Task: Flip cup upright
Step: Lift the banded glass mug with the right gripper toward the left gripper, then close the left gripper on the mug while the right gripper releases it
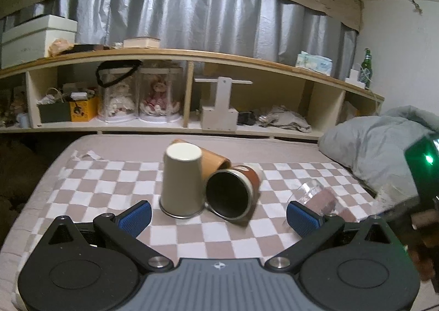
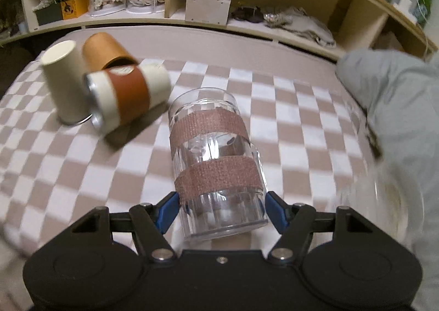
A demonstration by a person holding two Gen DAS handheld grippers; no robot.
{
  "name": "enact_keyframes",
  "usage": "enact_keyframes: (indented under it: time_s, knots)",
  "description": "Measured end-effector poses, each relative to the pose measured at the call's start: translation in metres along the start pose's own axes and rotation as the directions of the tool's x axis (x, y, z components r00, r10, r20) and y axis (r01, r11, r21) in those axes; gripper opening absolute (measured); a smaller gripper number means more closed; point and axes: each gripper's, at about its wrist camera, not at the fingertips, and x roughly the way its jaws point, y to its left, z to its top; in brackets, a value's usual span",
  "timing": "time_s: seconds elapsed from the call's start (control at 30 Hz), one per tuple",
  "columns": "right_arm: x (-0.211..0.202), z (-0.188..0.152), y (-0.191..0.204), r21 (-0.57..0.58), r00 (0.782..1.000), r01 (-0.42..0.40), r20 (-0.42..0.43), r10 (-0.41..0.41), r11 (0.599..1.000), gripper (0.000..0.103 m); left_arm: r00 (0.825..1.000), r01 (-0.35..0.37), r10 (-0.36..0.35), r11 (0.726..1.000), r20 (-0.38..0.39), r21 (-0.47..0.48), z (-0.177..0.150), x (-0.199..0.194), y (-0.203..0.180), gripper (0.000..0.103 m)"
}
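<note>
A clear glass cup (image 2: 216, 163) with two brown tape bands lies tilted, its mouth end between the blue pads of my right gripper (image 2: 222, 208), which is shut on it just above the checkered cloth (image 2: 82, 174). The same cup shows in the left wrist view (image 1: 318, 197) at the right. My left gripper (image 1: 219, 215) is open and empty, in front of a cream cup (image 1: 182, 179) standing upside down and a brown-banded steel cup (image 1: 233, 190) lying on its side. An orange cup (image 1: 214, 160) lies behind them.
A grey quilt (image 1: 378, 146) is heaped at the right of the bed. A wooden shelf unit (image 1: 192, 97) with boxes, doll cases and a green bottle (image 1: 366, 69) runs along the far side.
</note>
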Motion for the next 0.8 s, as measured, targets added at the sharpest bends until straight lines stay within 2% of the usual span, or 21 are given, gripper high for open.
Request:
enact_keyframes:
  time_s: [0.13,0.23,0.43,0.57,0.8]
  knots:
    - [-0.019,-0.027,0.002,0.034,0.999,-0.051,-0.008,0.051,0.998,0.068,0.998,0.047,-0.048,0.999,-0.031,-0.023,-0.004,0.002,-0.005,0.103]
    - [-0.031,-0.039,0.003,0.053,0.995,-0.095,0.024,0.094,0.994,0.066,0.994,0.080,-0.083,0.995,-0.064,-0.055,-0.008,0.007,-0.007,0.103]
    - [-0.035,-0.051,0.002,0.098,0.991,-0.108,0.092,0.099,0.989,0.066,0.977,0.145,-0.168,0.975,-0.131,-0.168,-0.014,0.020,0.000,0.102]
    - [-0.039,-0.064,-0.009,0.134,0.976,-0.168,0.165,0.145,0.977,0.066,0.951,0.196,-0.247,0.947,-0.185,-0.252,-0.008,0.035,-0.004,0.100]
    - [-0.046,-0.077,-0.031,0.202,0.943,-0.274,0.248,0.221,0.940,0.066,0.877,0.286,-0.399,0.881,-0.267,-0.377,0.017,0.084,-0.034,0.096]
